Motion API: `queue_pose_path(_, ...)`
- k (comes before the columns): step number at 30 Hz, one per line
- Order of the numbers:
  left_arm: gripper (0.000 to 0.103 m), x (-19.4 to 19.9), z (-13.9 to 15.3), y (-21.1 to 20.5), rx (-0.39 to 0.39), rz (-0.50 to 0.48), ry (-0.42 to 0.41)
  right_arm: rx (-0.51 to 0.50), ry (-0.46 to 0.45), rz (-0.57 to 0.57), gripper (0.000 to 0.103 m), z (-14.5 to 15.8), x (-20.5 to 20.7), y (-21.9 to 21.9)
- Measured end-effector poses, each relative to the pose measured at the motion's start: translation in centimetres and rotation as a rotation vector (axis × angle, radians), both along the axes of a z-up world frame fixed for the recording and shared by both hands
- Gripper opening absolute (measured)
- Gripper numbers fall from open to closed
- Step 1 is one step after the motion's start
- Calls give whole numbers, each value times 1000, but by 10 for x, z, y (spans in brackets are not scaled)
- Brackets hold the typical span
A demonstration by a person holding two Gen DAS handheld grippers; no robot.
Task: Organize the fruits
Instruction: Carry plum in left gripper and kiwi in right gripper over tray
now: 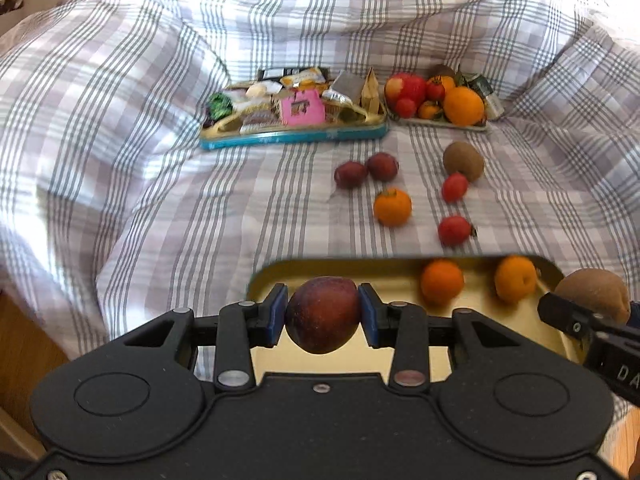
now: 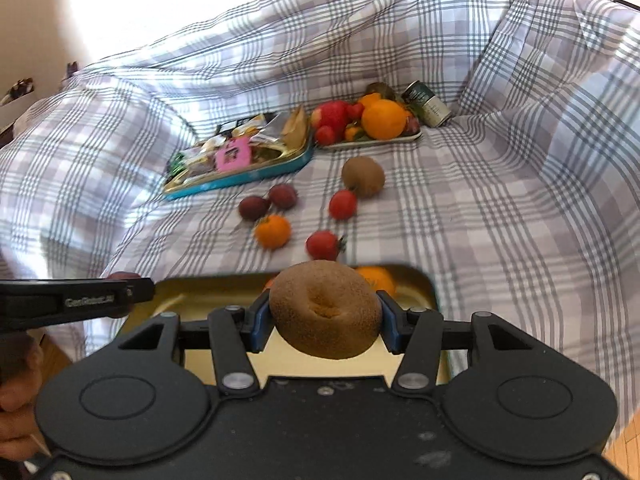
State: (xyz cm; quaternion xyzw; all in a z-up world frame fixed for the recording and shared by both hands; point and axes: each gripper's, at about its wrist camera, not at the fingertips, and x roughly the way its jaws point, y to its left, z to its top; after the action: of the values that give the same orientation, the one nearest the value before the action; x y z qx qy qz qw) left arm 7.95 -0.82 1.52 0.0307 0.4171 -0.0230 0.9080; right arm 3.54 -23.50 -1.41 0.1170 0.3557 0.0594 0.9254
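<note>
My left gripper (image 1: 323, 314) is shut on a dark red plum (image 1: 323, 314), held above the near left part of a yellow tin tray (image 1: 276, 270). My right gripper (image 2: 325, 316) is shut on a brown kiwi (image 2: 325, 316) over the same tray (image 2: 420, 280); that kiwi (image 1: 592, 298) shows at the right edge of the left wrist view. Two oranges (image 1: 442, 282) (image 1: 515, 284) lie in the tray. Loose on the checked cloth beyond are two plums (image 1: 350, 175) (image 1: 383, 166), an orange (image 1: 392, 207), two tomatoes (image 1: 455, 187) (image 1: 455, 231) and a kiwi (image 1: 463, 161).
A blue tin (image 1: 294, 138) full of snack packets sits at the back. Beside it stands a white plate (image 1: 446, 123) piled with fruit, and a can (image 2: 426, 104) lies behind that. The checked cloth (image 1: 140, 140) rises in folds on both sides. Wooden floor (image 1: 24, 340) shows at the lower left.
</note>
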Motion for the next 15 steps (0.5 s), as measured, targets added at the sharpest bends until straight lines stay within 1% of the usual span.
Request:
queue_pose_path(4, 48, -22, -3, -2, 17, 22, 9, 6, 0, 3, 55, -1, -29, 5)
queue_pose_path(9, 48, -49, 0, -4, 16, 42, -8, -3, -35, -24, 55, 5, -61, 6)
queue_pose_path(12, 48, -59, 0, -3, 7, 61, -3, -21, -55, -24, 55, 10, -73, 5)
queue_pose_path(15, 48, -63, -4, -5, 16, 57, -2, -64, -62, -10, 55, 11, -74, 10)
